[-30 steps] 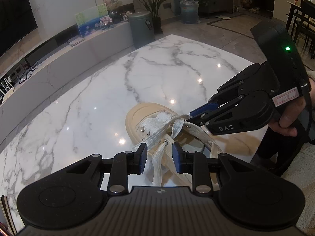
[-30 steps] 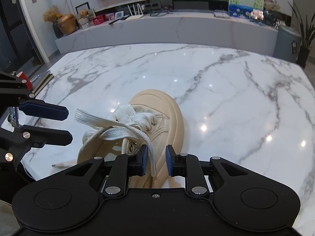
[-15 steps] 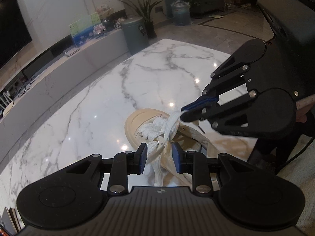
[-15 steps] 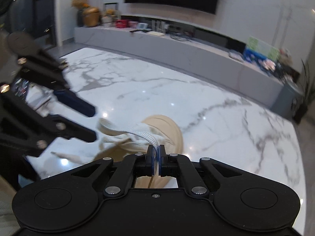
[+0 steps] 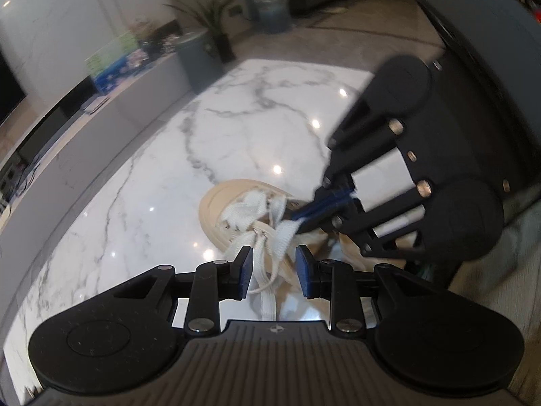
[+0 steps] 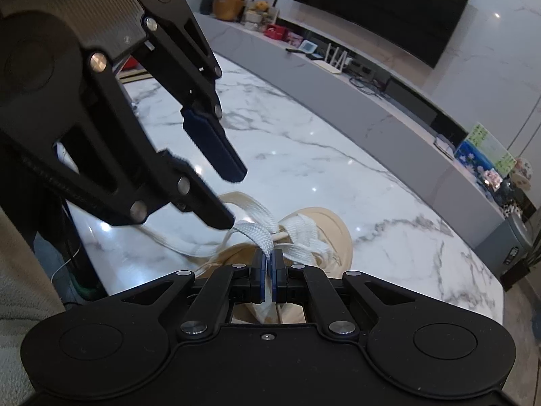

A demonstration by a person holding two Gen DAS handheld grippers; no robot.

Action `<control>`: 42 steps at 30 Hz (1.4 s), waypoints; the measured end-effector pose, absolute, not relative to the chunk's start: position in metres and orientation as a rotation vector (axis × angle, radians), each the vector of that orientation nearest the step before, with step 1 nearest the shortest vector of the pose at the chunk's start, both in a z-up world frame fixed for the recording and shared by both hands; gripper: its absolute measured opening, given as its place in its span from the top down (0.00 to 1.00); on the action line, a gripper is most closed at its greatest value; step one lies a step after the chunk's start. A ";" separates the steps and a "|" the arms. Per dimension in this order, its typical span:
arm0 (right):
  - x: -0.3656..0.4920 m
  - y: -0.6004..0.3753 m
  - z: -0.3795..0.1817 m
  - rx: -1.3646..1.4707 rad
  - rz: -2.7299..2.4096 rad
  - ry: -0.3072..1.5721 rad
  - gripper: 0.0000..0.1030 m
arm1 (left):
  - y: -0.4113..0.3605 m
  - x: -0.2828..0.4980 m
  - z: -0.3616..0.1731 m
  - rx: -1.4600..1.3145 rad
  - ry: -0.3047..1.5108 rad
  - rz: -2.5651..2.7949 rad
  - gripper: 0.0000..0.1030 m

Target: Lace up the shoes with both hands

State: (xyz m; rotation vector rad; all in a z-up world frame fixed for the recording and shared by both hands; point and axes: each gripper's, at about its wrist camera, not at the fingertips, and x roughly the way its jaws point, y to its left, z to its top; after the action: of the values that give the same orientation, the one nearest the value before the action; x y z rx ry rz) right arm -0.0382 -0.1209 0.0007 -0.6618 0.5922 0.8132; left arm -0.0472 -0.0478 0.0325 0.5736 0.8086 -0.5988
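I am looking across a white marble table that is stretching out ahead of both grippers, its veined top filling most of each wrist view. Beyond its far edge, ahead of the right gripper, a long grey console is running under a dark television.

The beige shoe is lying on the table just ahead of and below the left gripper, its rounded toe pointing away from me; in the right wrist view the same shoe is sitting directly past the right fingertips, toe angling off to the right.

The left gripper is hanging over the shoe with its blue pads standing apart, and a white lace is running loose through the gap between them; I am not seeing either pad pressing on it. In the right wrist view that gripper is reaching in from the upper left, its two fingers spread above the lacing.

The right gripper is coming in from the right of the left one, its pads pinched together on a flat strand of the lace, which is rising taut from the eyelets into the clamp
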 end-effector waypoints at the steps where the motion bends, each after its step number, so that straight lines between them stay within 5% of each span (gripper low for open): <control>1: -0.037 -0.121 0.000 -0.666 0.815 0.592 0.98 | -0.049 -0.047 0.031 0.589 0.808 -0.604 0.74; 8: -0.037 -0.121 0.004 -0.703 0.847 0.577 0.98 | -0.061 -0.037 0.024 0.643 0.790 -0.632 0.75; 15: -0.034 -0.122 0.002 -0.722 0.833 0.574 0.98 | -0.060 -0.025 0.018 0.595 0.818 -0.643 0.99; 37: -0.027 -0.130 -0.007 -0.641 0.807 0.643 0.98 | -0.041 -0.027 0.017 0.541 0.881 -0.597 0.98; 42: -0.032 -0.130 -0.006 -0.667 0.813 0.630 0.98 | -0.051 -0.034 0.019 0.618 0.835 -0.604 0.86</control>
State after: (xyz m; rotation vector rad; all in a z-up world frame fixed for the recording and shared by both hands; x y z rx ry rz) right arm -0.0317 -0.1303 -0.0056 -0.6667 0.6303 0.8135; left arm -0.0338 -0.0506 0.0188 0.6179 0.8352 -0.6035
